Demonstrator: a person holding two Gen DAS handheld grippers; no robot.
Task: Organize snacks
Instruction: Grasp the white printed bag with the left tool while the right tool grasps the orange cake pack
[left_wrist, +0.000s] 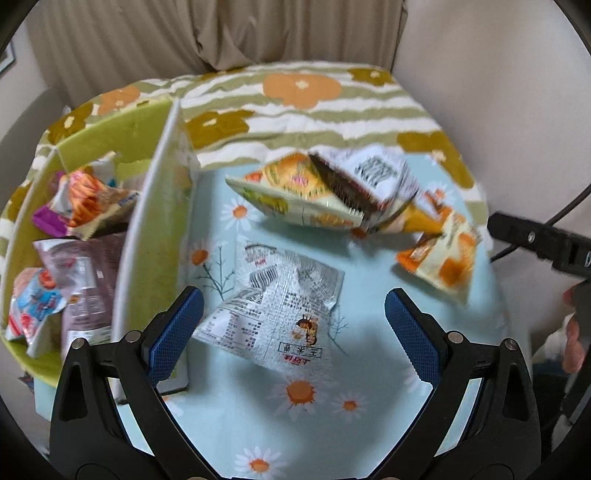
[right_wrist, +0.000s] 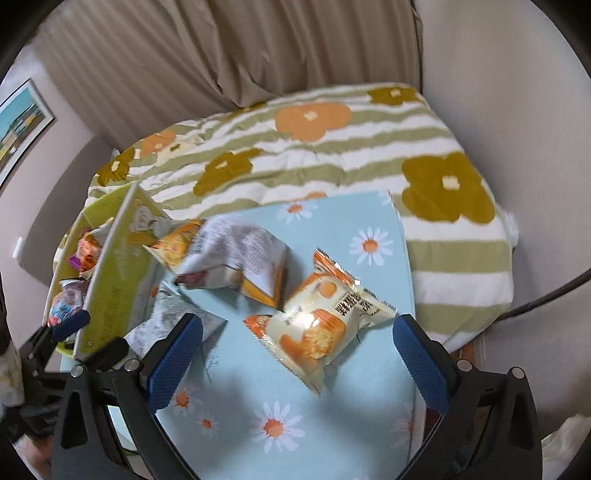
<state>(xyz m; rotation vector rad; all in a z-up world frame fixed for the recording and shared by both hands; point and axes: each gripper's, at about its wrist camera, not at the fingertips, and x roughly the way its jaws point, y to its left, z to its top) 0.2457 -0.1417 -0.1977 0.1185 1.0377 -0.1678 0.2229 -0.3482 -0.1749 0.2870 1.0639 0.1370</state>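
A silver-white printed snack packet (left_wrist: 275, 306) lies on the pale blue daisy mat (left_wrist: 314, 424), just ahead of my open left gripper (left_wrist: 293, 328). Behind it a yellow-orange packet (left_wrist: 295, 192) and a white packet (left_wrist: 380, 173) lean together. An orange-and-cream cake packet (right_wrist: 317, 325) lies in front of my open right gripper (right_wrist: 297, 358); it also shows in the left view as the orange packet (left_wrist: 443, 254). The green box (left_wrist: 136, 125) at the left holds several snack packets (left_wrist: 88, 206). The silver-white packet (right_wrist: 173, 317) peeks out beside the right gripper's left finger.
A striped flower-print blanket (right_wrist: 332, 155) covers the bed behind the mat. Beige curtains (right_wrist: 221, 48) hang at the back. The other gripper's black body (left_wrist: 543, 243) and a hand (left_wrist: 574, 332) show at the right edge of the left view. A framed picture (right_wrist: 22, 129) hangs left.
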